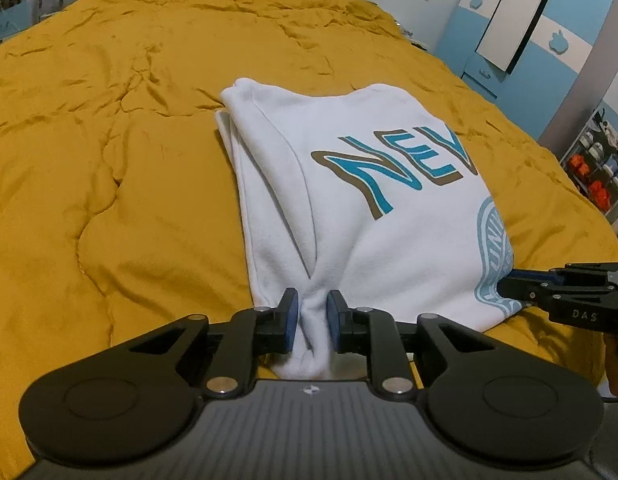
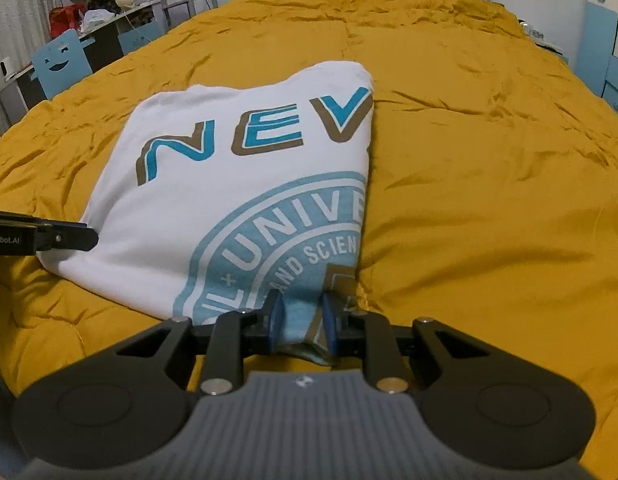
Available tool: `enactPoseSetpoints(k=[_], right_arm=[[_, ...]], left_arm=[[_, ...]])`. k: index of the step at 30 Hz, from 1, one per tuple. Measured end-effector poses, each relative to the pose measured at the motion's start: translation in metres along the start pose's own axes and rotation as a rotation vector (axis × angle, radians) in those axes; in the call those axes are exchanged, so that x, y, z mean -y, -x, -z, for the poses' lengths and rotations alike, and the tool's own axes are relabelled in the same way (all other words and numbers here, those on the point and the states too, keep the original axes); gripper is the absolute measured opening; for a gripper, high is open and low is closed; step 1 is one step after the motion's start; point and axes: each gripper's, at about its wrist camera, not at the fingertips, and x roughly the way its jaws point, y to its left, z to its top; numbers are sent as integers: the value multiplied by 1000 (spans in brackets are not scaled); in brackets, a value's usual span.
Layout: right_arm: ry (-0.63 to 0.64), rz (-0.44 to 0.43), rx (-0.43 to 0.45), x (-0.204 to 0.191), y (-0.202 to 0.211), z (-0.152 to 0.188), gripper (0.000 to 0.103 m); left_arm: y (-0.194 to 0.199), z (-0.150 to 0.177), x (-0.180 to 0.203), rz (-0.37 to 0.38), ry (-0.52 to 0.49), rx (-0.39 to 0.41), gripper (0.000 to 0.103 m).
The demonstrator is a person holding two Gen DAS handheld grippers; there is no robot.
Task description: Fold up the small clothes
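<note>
Sweatshirt [image 1: 361,216] lies half-folded on the yellow bed [image 1: 109,160], stretching away from us. We pinch its near hem with both: left hand-held gripper [image 1: 312,322] and right hand-held gripper [image 2: 303,326] each clamp a corner.

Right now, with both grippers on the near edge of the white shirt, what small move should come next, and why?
Probably lift the near edge and carry it toward the far edge. The left gripper and right gripper each pinch a near corner of the white shirt, which lies already narrowed on the yellow bedspread, sides folded in.
</note>
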Motion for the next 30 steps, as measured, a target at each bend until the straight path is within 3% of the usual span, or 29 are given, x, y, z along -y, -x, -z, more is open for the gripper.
enactPoseSetpoints(k=[5, 8, 10, 12, 16, 19, 22, 25, 27, 30], right_arm=[[3, -1, -28, -3, 10, -15, 18], [10, 20, -32, -7, 21, -23, 34], [19, 18, -16, -9, 32, -30, 34], [25, 8, 21, -12, 46, -37, 34], [34, 11, 131, -24, 77, -50, 50], [50, 6, 203, -36, 102, -54, 53], [52, 4, 261, -47, 124, -52, 63], [37, 16, 304, -56, 142, -45, 69], [19, 16, 324, -60, 151, -37, 74], [-2, 25, 341, -67, 161, -22, 81]], left_arm=[[13, -9, 7, -10, -11, -4, 26], [26, -16, 17, -51, -37, 16, 26], [35, -20, 23, -84, -46, 34, 26], [48, -26, 30, -92, -54, 82, 26], [72, -37, 52, -130, -81, 174, 33], [86, -39, 71, -170, -120, 219, 33], [99, -36, 89, -203, -134, 274, 34], [111, -30, 102, -190, -137, 347, 47], [119, -22, 111, -176, -139, 397, 72], [125, -8, 119, -210, -118, 459, 83]])
